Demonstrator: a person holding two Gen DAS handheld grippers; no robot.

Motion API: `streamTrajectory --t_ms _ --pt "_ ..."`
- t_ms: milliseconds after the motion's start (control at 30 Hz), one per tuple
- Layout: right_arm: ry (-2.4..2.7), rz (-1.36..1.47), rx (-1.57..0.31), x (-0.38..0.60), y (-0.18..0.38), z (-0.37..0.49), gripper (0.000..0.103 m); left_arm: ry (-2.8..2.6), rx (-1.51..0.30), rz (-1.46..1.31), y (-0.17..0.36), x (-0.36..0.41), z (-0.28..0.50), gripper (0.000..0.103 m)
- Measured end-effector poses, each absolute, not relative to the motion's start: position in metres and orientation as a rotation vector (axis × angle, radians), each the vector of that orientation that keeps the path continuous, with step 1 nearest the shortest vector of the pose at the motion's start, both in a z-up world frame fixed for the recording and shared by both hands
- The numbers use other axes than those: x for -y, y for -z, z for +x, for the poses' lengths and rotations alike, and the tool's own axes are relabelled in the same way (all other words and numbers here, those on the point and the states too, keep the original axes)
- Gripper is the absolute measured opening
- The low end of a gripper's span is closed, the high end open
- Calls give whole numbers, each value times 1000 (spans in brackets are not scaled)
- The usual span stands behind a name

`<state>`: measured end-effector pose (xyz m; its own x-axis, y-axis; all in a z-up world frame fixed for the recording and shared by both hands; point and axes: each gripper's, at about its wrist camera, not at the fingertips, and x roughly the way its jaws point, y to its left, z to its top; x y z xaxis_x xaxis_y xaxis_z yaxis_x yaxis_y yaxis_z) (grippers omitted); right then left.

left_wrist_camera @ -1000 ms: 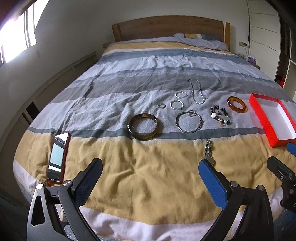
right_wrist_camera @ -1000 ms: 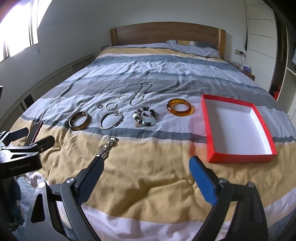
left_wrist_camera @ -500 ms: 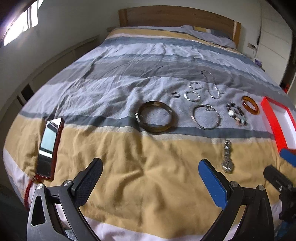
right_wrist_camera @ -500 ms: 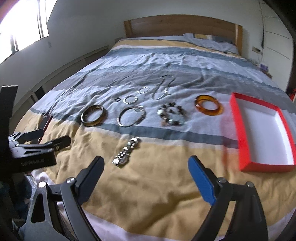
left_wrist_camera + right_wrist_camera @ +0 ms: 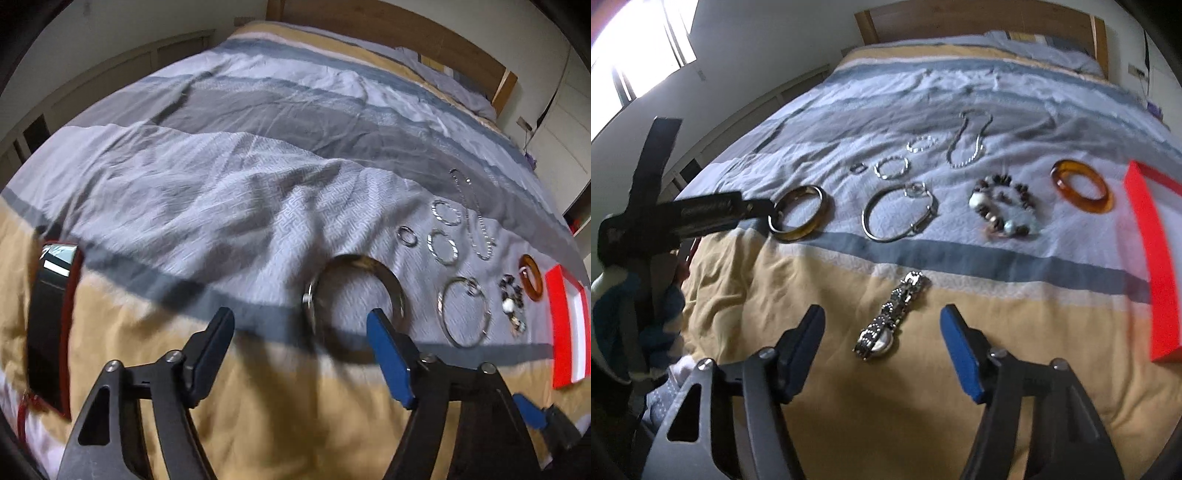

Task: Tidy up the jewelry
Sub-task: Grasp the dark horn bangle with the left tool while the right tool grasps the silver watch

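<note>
Bedroom. Bed (image 5: 960,295) fills both views; duvet striped in mustard, grey, blue-grey and white, fabric wrinkled. Wooden headboard (image 5: 979,18) at far end against a plain white wall (image 5: 768,40). Pillow (image 5: 454,77) in pale grey just under the headboard. Window (image 5: 639,48) on the left wall, strongly overexposed, main light source; left wrist view much dimmer. Low panelled ledge (image 5: 110,85) along the left side of the bed. White cabinet panels (image 5: 565,147) on the right. Wall socket (image 5: 1137,70) beside the headboard, right side.
</note>
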<state>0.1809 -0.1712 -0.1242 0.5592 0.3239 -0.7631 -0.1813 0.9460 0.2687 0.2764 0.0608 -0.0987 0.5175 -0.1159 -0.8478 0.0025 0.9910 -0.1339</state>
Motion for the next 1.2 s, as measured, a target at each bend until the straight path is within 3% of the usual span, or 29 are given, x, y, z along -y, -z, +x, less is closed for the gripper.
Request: streamTrajectory --t_ms 67,233,267,333,367,433,467,1200 --pt "-309 176 -963 168 134 187 47 56 -1048 -120 108 -61 287 65" --pt "-309 159 -982 160 147 197 46 44 -1075 -129 124 -62 302 61" --pt "-311 159 -982 159 148 197 40 46 -1073 -127 125 -62 303 58" --pt "-311 160 -984 159 150 198 20 54 -1067 -121 125 -59 302 46" --pt "-312 175 -986 161 151 199 11 54 -1062 -116 124 -58 301 34" --pt "-316 189 -981 164 151 198 10 66 -1058 -135 123 -59 300 14" --pt "-319 183 -972 164 149 198 10 73 -1059 -148 122 -61 298 10" --pt "-289 177 -760 202 51 116 8 141 -914 8 27 -21 203 9"
